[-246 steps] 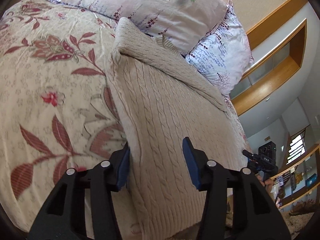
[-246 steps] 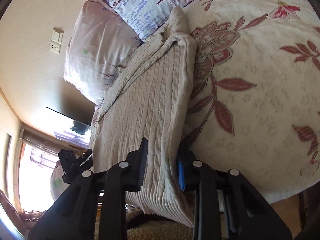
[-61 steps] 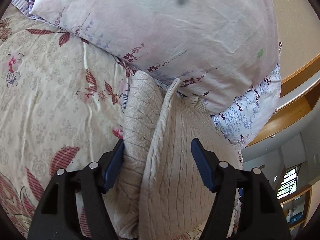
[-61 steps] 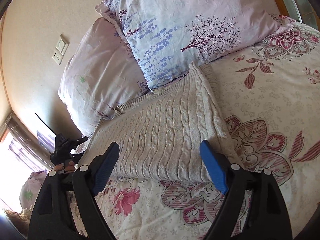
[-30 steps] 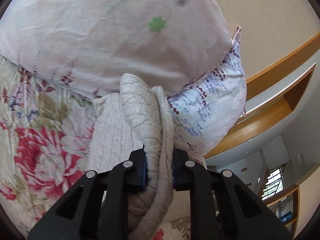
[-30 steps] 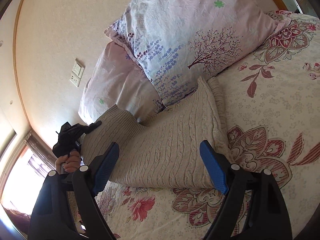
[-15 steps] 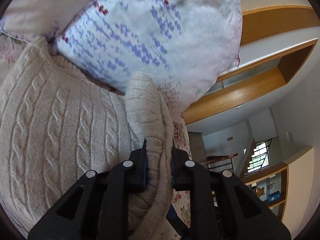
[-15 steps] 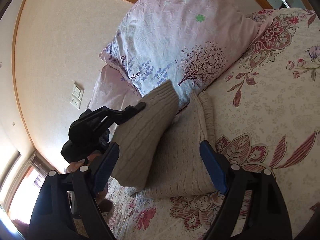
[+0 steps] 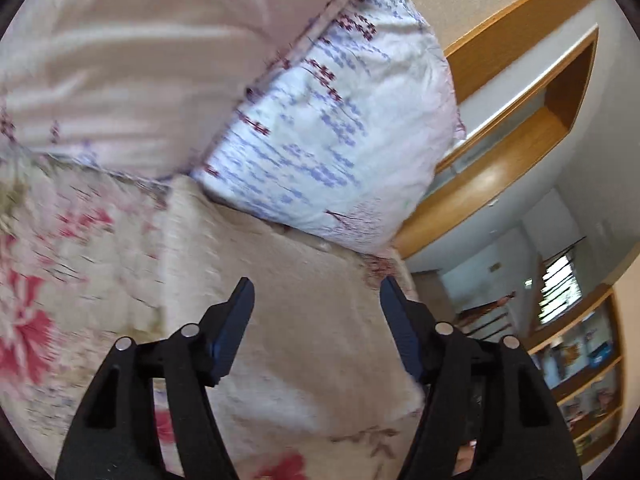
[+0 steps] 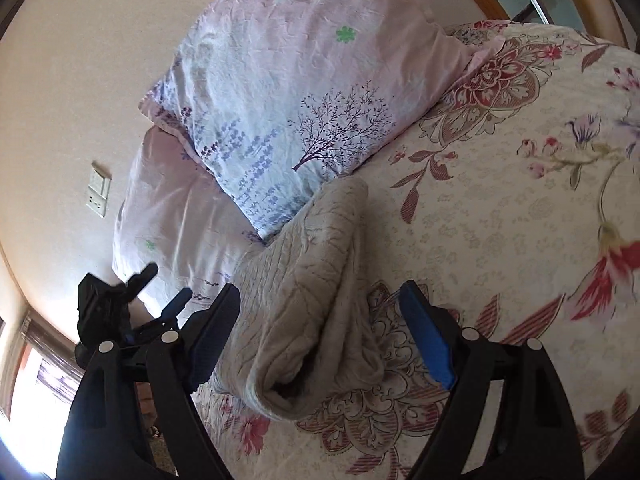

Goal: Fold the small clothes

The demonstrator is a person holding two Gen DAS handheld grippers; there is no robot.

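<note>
1. We see the sweater [image 10: 308,300] folded into a thick bundle on the bed [image 10: 520,208], its far end touching the printed pillow [image 10: 288,120].
2. We hold the right claw [image 10: 320,312] wide, empty, its fingers either side of the bundle without touching it.
3. We hold the left claw [image 9: 316,304] wide and empty above the sweater [image 9: 304,320]; this view is blurred.
4. A second pillow [image 10: 176,232] lies behind the first.
</note>
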